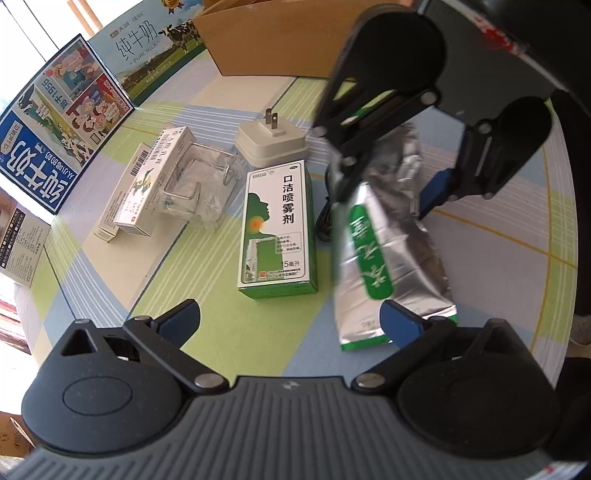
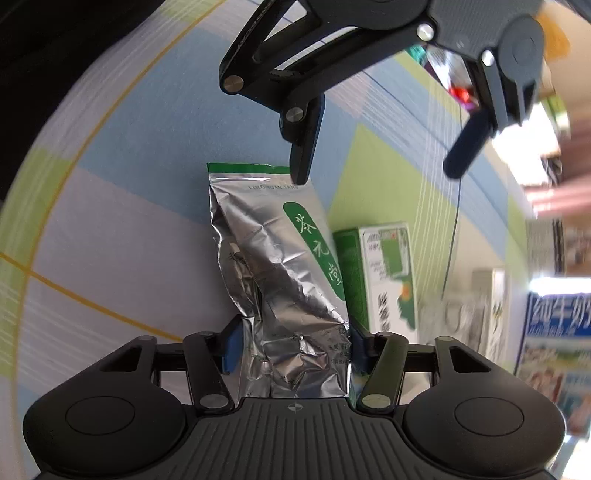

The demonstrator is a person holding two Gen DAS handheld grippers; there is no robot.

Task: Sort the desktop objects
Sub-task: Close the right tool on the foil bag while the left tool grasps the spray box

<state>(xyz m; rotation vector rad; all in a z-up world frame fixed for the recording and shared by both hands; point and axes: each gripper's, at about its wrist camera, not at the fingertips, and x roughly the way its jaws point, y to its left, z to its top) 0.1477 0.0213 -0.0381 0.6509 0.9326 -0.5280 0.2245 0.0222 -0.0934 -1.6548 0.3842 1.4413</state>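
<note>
A silver foil pouch [image 2: 280, 280] with a green label is clamped between the blue pads of my right gripper [image 2: 291, 350] and hangs over the table. In the left wrist view the pouch [image 1: 391, 254] hangs from the right gripper [image 1: 391, 184] at right. My left gripper [image 1: 291, 317] is open and empty; its right pad [image 1: 400, 321] is at the pouch's lower end. In the right wrist view the left gripper [image 2: 380, 173] is open, one fingertip [image 2: 301, 162] by the pouch's green edge. A green-white spray box [image 1: 277, 229] lies beside the pouch.
On the checked tablecloth [image 1: 221, 325] lie a white plug adapter [image 1: 271, 142], a clear plastic holder [image 1: 199, 188] and a white medicine box [image 1: 144, 188]. Milk cartons [image 1: 55, 129] and a cardboard box [image 1: 266, 33] line the far edge. A black cable [image 1: 325, 221] lies behind the pouch.
</note>
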